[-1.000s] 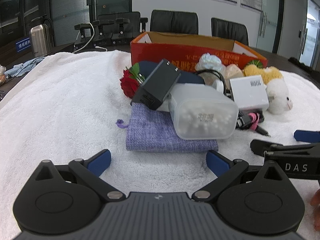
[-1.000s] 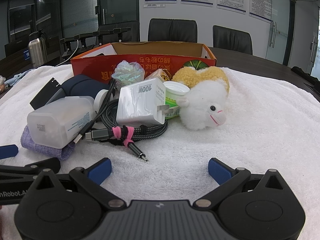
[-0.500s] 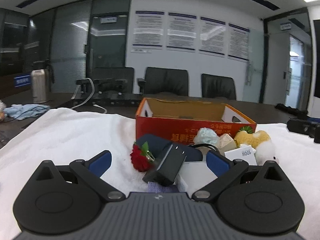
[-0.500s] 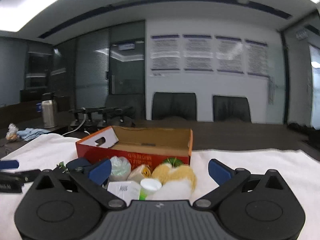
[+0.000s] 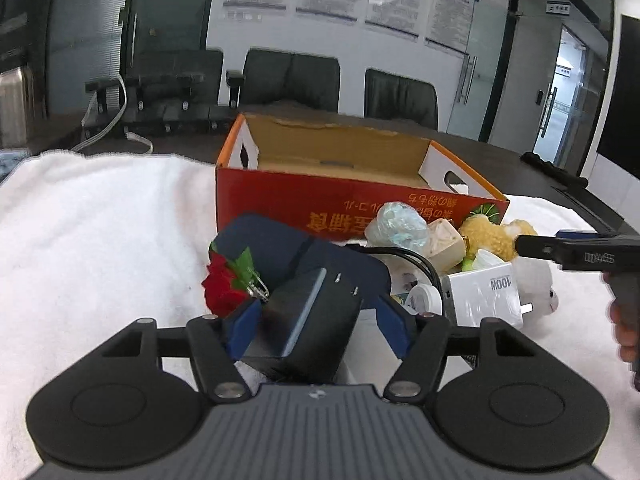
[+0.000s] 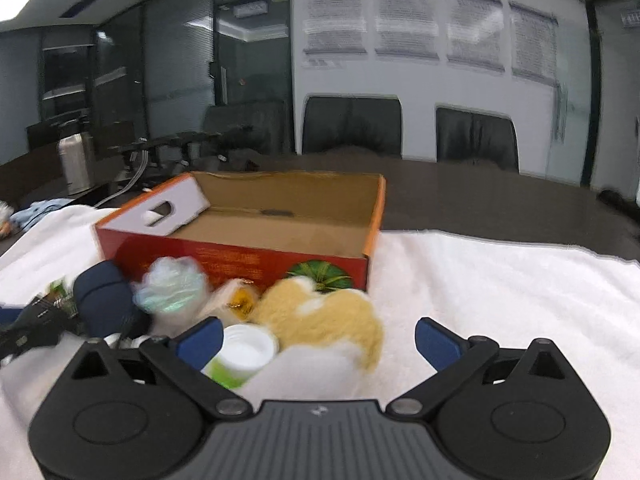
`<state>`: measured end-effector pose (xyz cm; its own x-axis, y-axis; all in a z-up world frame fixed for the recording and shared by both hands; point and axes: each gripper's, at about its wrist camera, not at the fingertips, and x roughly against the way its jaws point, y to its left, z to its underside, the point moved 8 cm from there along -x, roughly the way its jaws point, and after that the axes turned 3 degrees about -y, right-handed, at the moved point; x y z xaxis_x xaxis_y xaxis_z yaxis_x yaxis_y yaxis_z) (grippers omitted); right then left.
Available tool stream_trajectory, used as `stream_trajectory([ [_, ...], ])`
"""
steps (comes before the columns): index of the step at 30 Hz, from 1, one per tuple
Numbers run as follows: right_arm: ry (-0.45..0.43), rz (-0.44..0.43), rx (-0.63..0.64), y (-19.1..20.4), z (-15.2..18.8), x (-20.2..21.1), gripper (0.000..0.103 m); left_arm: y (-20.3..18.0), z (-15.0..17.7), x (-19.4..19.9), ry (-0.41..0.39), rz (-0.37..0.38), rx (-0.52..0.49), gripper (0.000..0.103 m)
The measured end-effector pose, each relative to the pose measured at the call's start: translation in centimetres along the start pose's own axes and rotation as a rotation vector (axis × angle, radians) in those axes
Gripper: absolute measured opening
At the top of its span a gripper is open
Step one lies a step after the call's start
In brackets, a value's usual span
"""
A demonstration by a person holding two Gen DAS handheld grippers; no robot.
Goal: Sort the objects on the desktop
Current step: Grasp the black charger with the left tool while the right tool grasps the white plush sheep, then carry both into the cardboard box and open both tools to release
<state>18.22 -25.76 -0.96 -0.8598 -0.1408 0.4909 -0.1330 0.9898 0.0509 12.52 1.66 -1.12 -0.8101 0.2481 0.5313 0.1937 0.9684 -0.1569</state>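
A heap of small items lies on a white towel (image 5: 100, 240) in front of an open red cardboard box (image 5: 360, 208). My left gripper (image 5: 320, 328) has a black power adapter (image 5: 312, 320) between its blue pads. The jaws are closing, and a gap still shows at the right pad. A red rose (image 5: 222, 284) and a navy pouch (image 5: 280, 244) sit just beyond. My right gripper (image 6: 318, 340) stands open above a yellow-and-white plush toy (image 6: 320, 312) and a white-capped green jar (image 6: 244, 346), holding nothing. The box (image 6: 240, 256) looks empty inside.
A white charger (image 5: 484, 292), a black cable (image 5: 408, 260), a wrapped bundle (image 5: 396, 224) and a beige block (image 5: 444, 240) crowd the heap. Office chairs (image 6: 352, 124) and a dark table (image 6: 500, 200) lie behind the box. A steel flask (image 6: 76, 164) stands far left.
Both grippers have moved forward over the heap. The left jaws have narrowed around the black adapter. The right gripper now hangs over the plush toy and the jar, still wide.
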Motion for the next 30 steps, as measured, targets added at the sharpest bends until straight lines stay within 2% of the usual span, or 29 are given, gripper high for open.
stream_trajectory([
  [2, 0.052, 0.003, -0.070, -1.2, 0.2, -1.7, 0.095, 0.7, -0.2, -0.1, 0.020, 0.003, 0.011, 0.065],
  [3, 0.086, -0.010, -0.104, -1.6, 0.6, -2.5, 0.080, 0.8, -0.4, -0.1, 0.021, 0.018, 0.014, 0.053],
  [4, 0.121, -0.026, -0.136, -1.9, 1.1, -3.2, 0.067, 1.0, -0.5, -0.1, 0.023, 0.043, 0.024, 0.050],
  [5, 0.133, -0.067, -0.164, -1.9, 1.5, -3.4, 0.060, 1.2, -0.6, 0.0, 0.023, 0.039, 0.030, 0.047],
  [7, 0.127, -0.080, -0.171, -1.8, 1.9, -3.2, 0.055, 1.0, -0.6, 0.3, 0.010, 0.023, -0.004, 0.043],
  [9, 0.118, -0.091, -0.175, -2.0, 1.9, -2.2, 0.052, 0.5, -0.6, 1.0, -0.010, -0.019, -0.043, 0.035],
  [11, 0.107, -0.124, -0.188, -2.3, 1.7, -0.8, 0.051, 0.1, -1.0, 2.1, -0.022, -0.035, -0.054, 0.032],
  [13, 0.084, -0.137, -0.203, -3.0, 1.1, 1.1, 0.051, -0.1, -1.5, 3.3, -0.045, 0.010, -0.014, 0.032],
  [16, 0.019, -0.142, -0.200, -3.7, -0.5, 4.2, 0.051, -0.2, -2.9, 5.1, -0.099, 0.011, 0.010, 0.032],
  [21, -0.101, -0.167, -0.168, -3.9, -5.6, 6.5, 0.051, -0.7, -7.7, 5.9, -0.153, 0.052, 0.049, 0.032],
  [24, -0.115, -0.170, -0.133, -3.2, -9.3, 4.4, 0.051, -1.4, -12.2, 3.8, -0.168, 0.048, 0.032, 0.031],
  [27, -0.047, -0.197, -0.118, -1.6, -12.6, -1.0, 0.052, -2.1, -16.5, -1.0, -0.146, 0.025, 0.018, 0.031],
  [30, 0.043, -0.132, -0.055, -0.7, -14.5, -7.7, 0.052, -2.1, -19.2, -7.9, -0.072, -0.032, 0.001, 0.031],
])
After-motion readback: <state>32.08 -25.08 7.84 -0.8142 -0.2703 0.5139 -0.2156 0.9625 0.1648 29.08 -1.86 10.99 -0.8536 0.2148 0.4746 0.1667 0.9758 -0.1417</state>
